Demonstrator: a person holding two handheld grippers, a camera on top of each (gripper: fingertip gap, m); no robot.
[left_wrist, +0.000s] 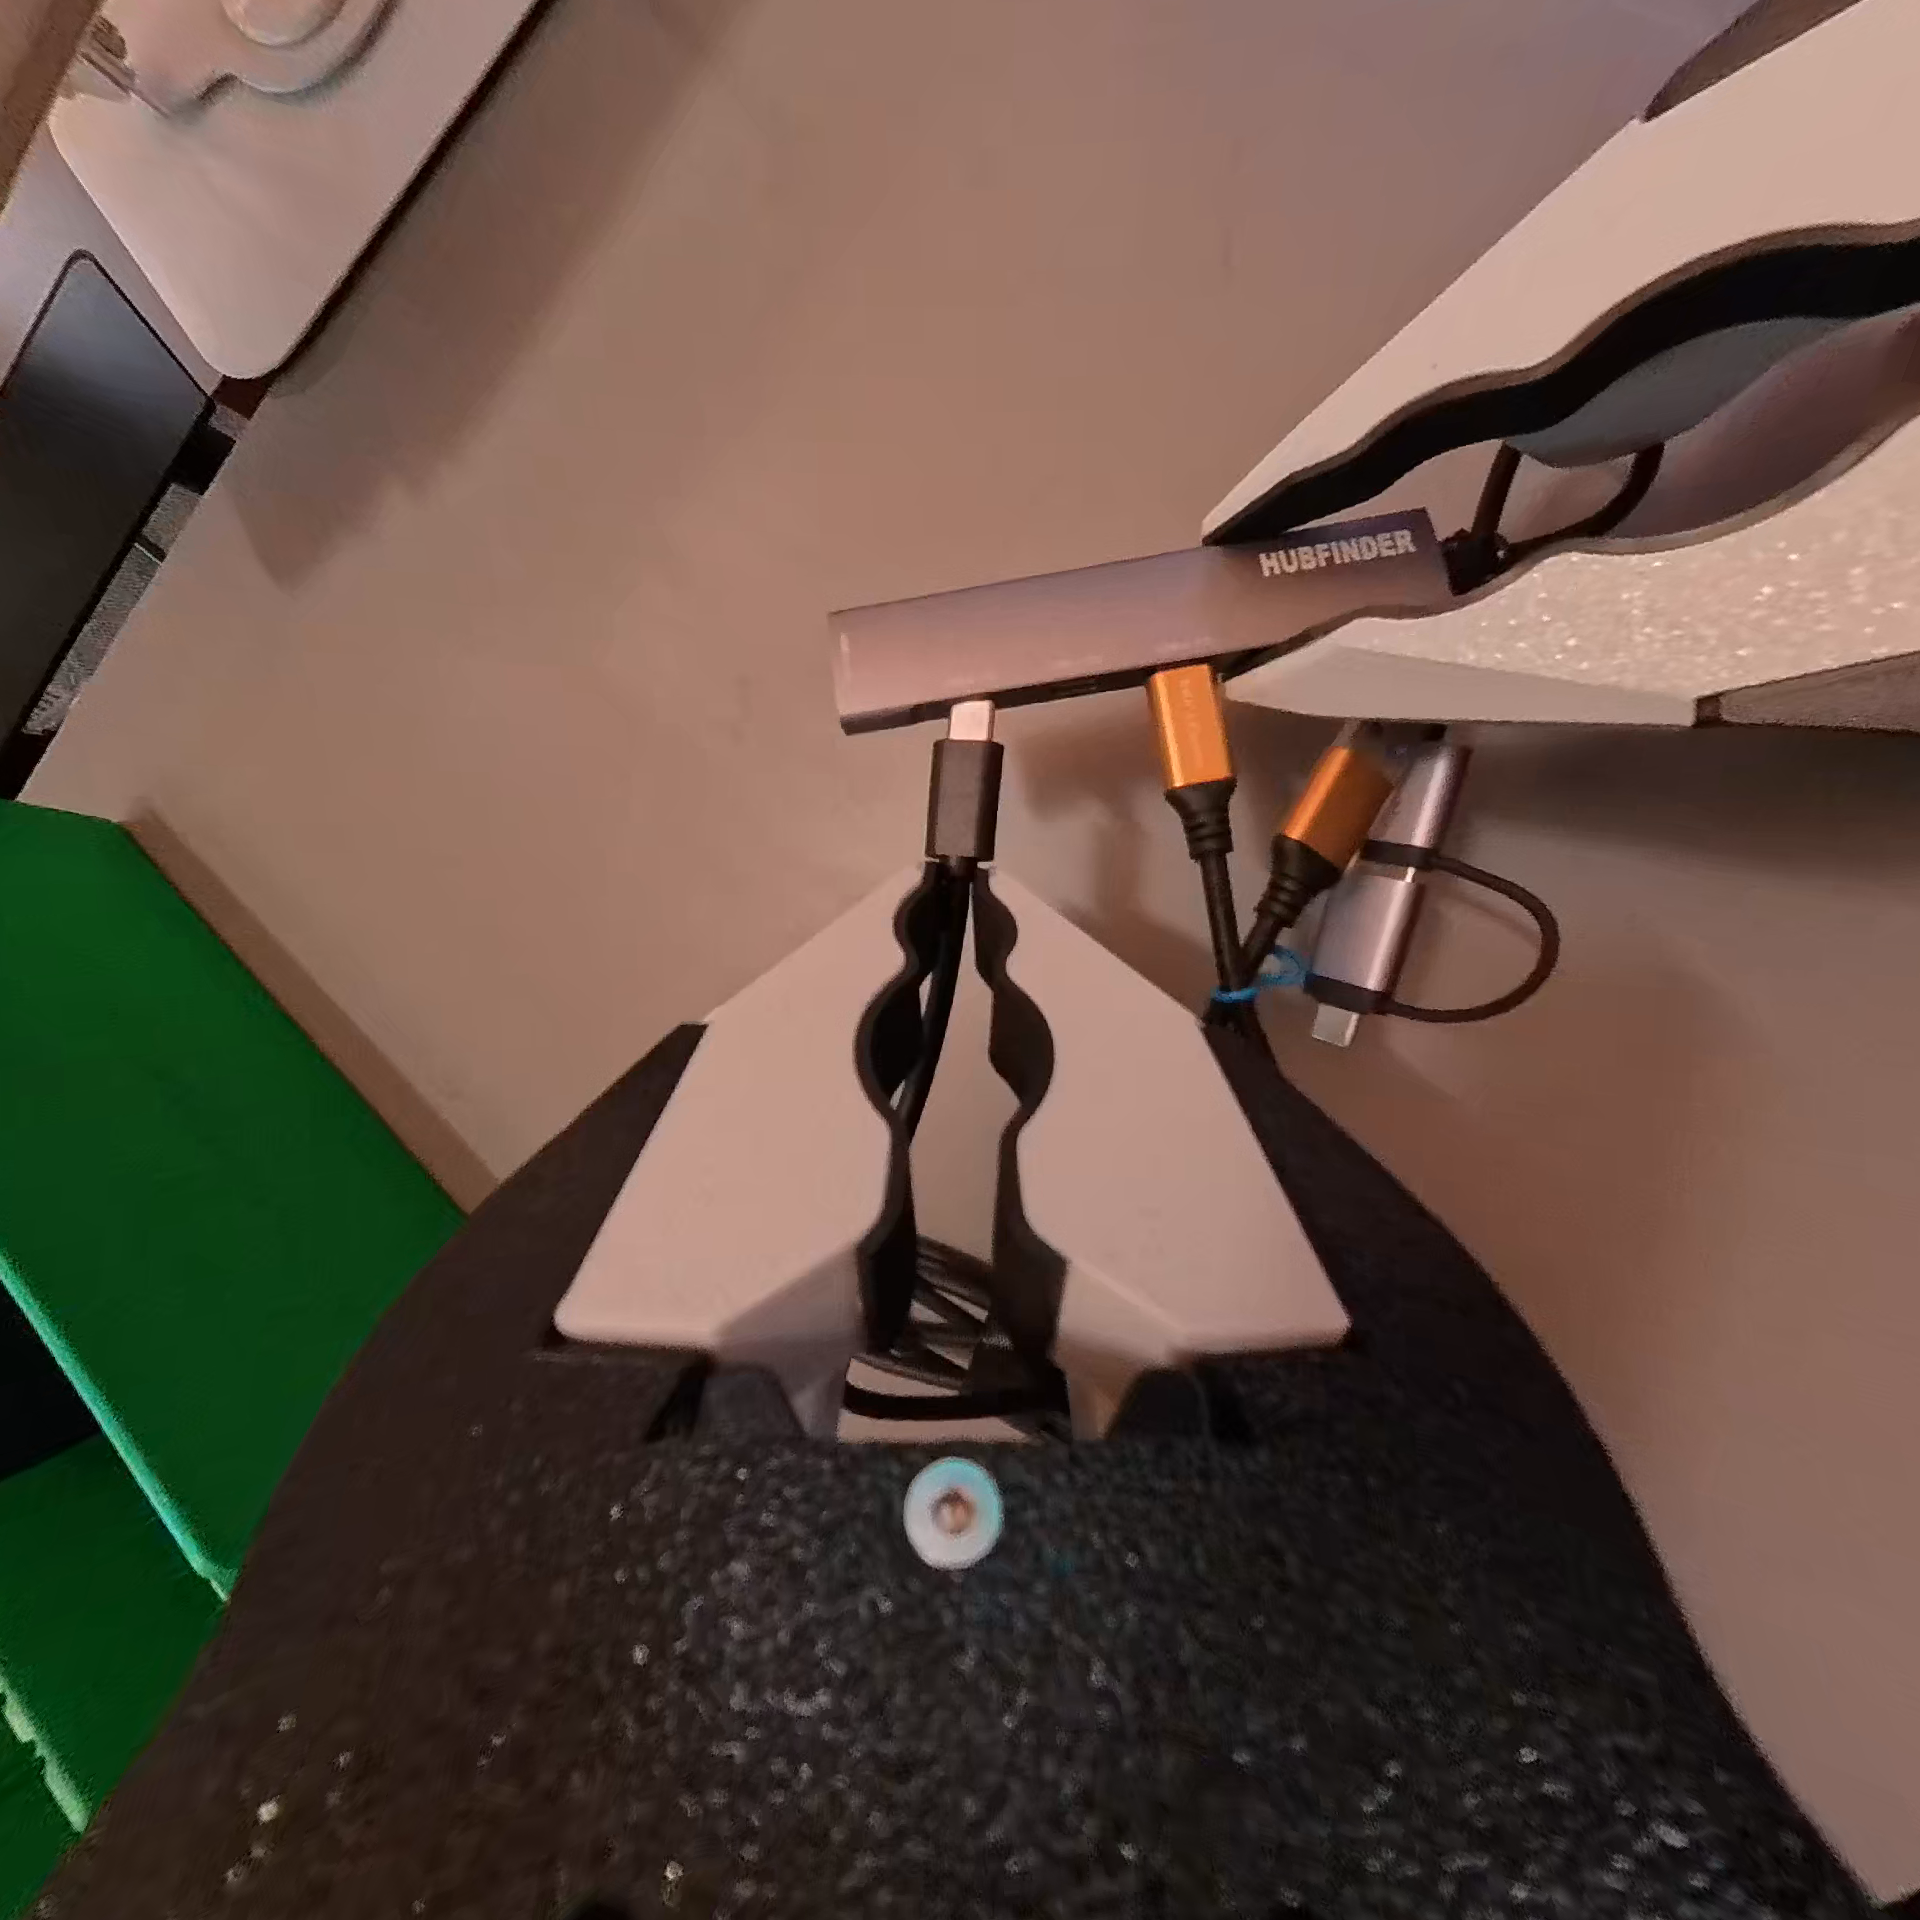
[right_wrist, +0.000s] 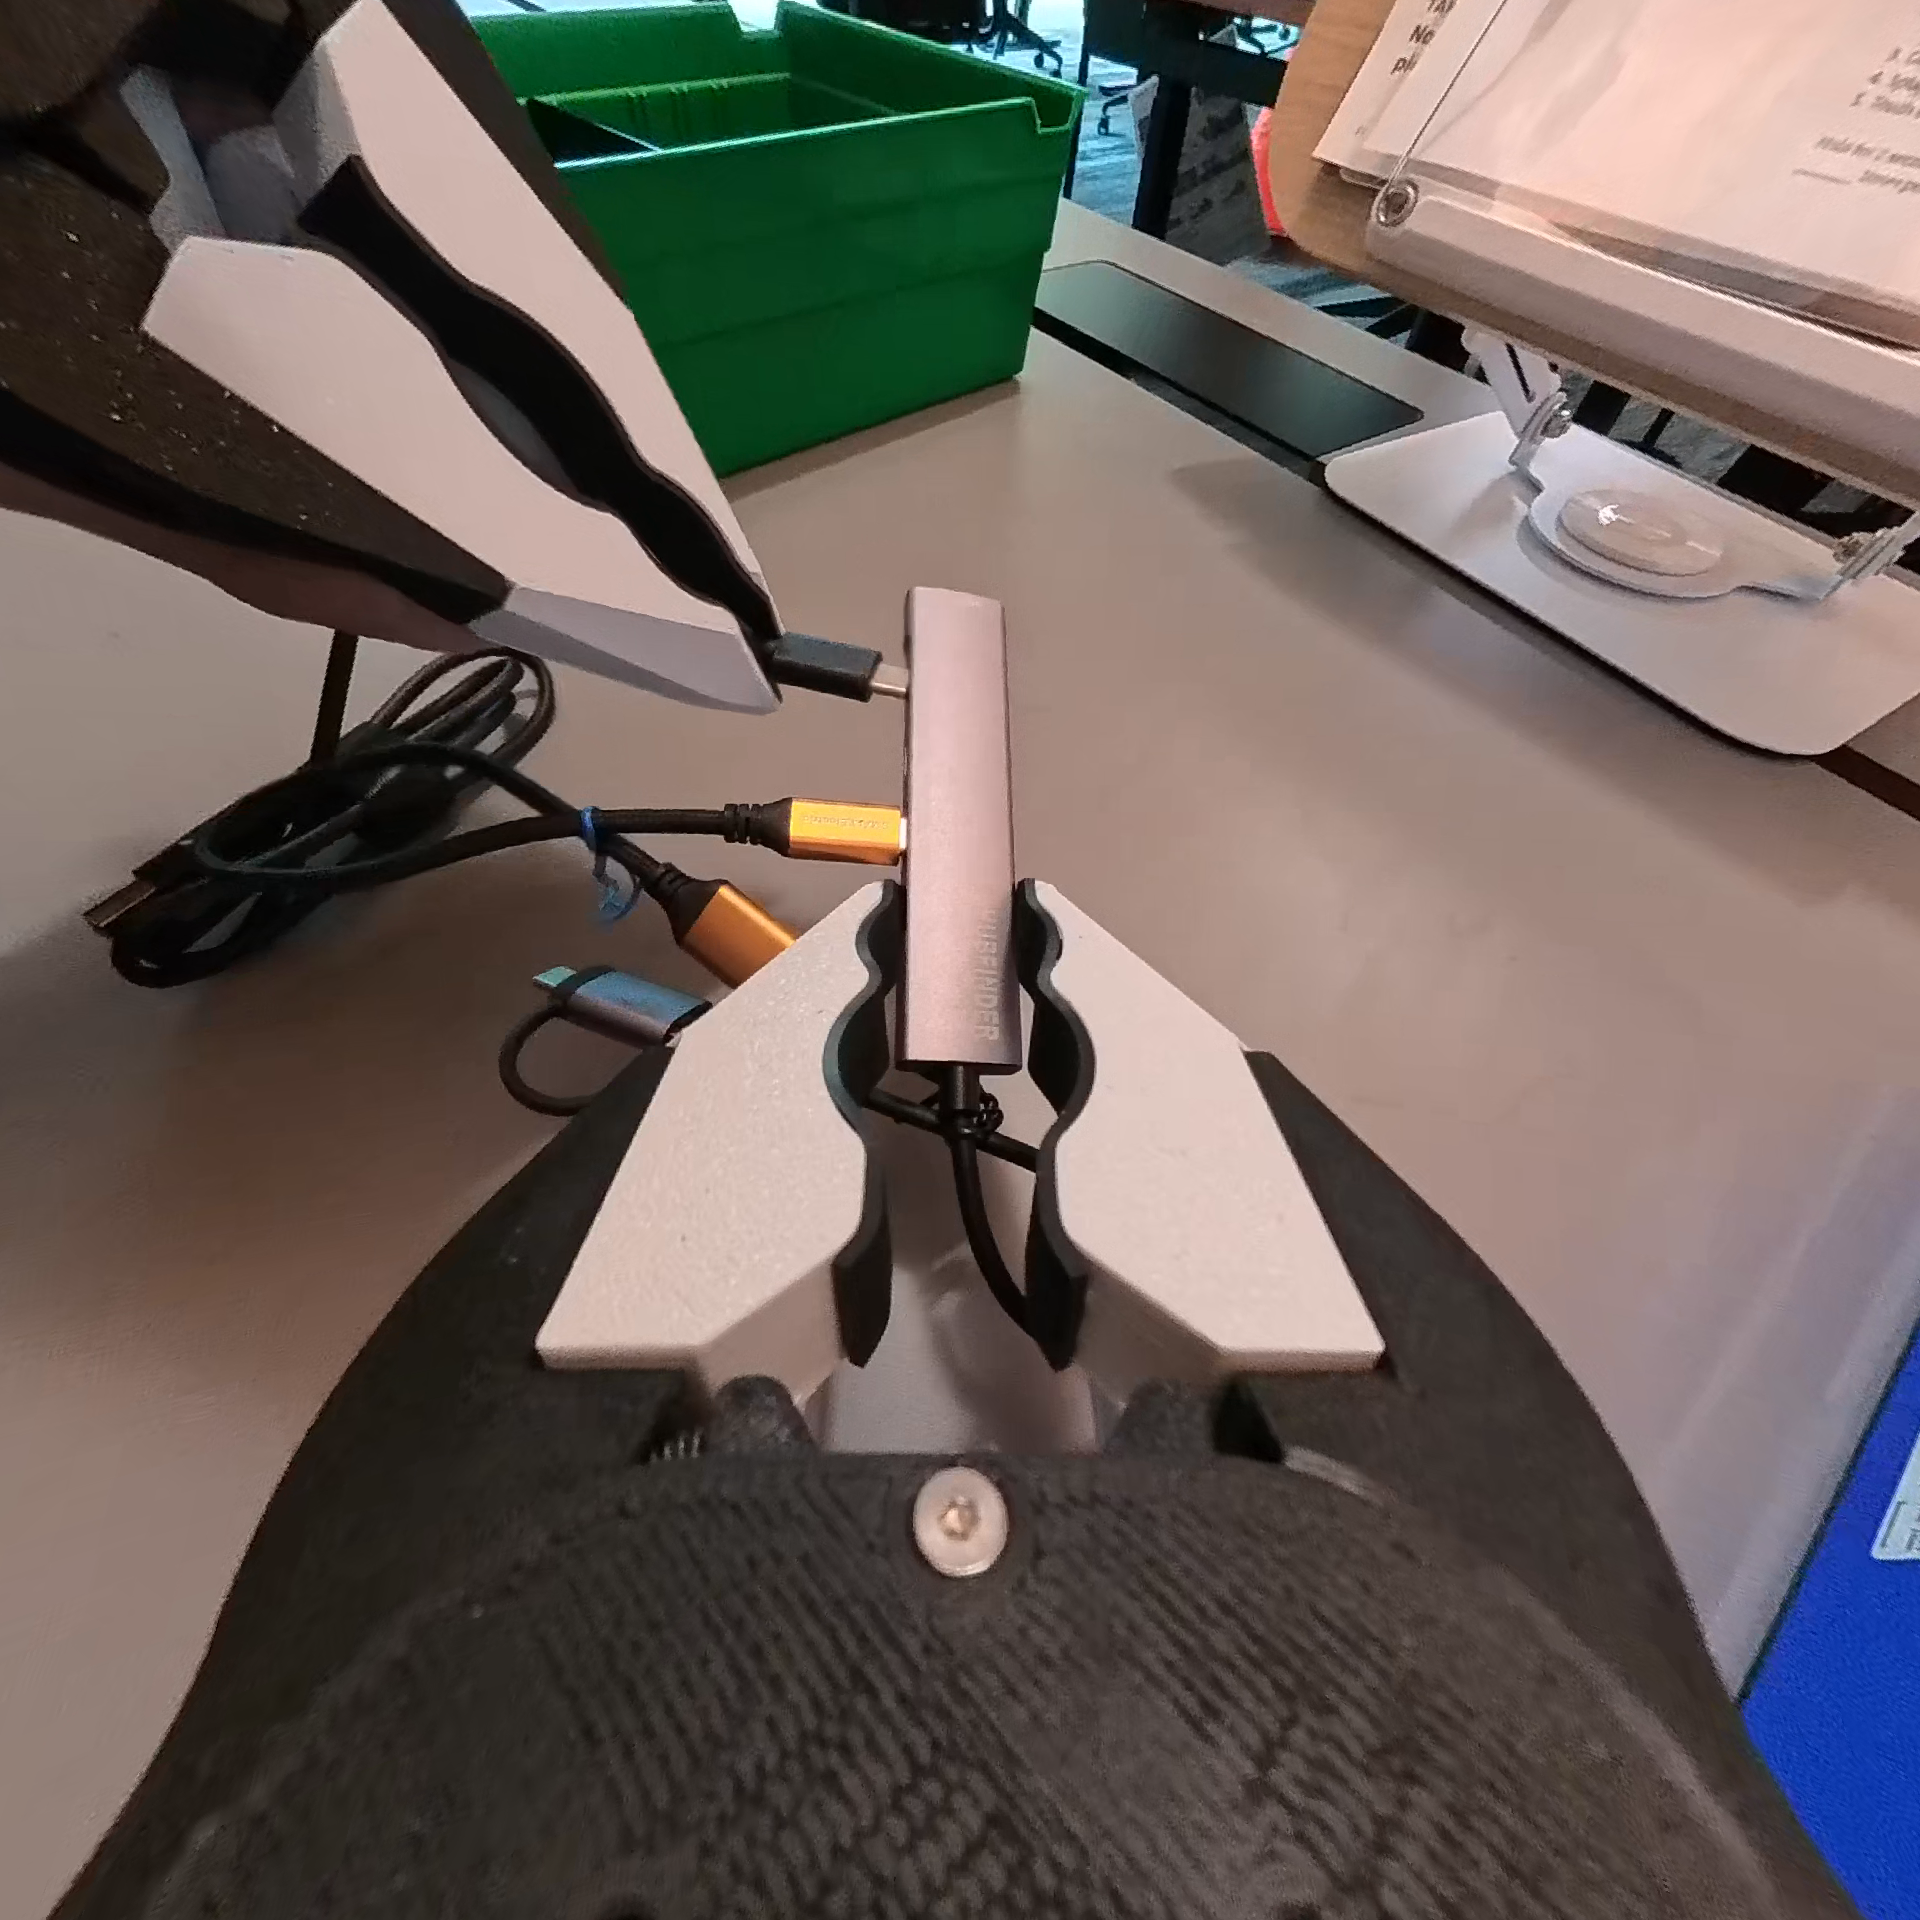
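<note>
- The left gripper (left_wrist: 958, 883) is pressed together on the black cable (left_wrist: 930, 1049) just behind its black plug (left_wrist: 964, 795), whose metal tip sits at a port in the side of the grey hub (left_wrist: 1039, 644).
- The right gripper (right_wrist: 958, 914) pinches the near end of the grey hub (right_wrist: 956, 831), held just above the tabletop (right_wrist: 1351, 935).
- An orange plug (right_wrist: 844, 829) is seated in the hub's side; a second orange plug (right_wrist: 732, 925) and a grey adapter (right_wrist: 623, 1000) lie loose on the tabletop beside the right gripper.
- Black cable coils lie left; a green bin (right_wrist: 810, 249) and a white stand (right_wrist: 1621, 582) stand farther back.
</note>
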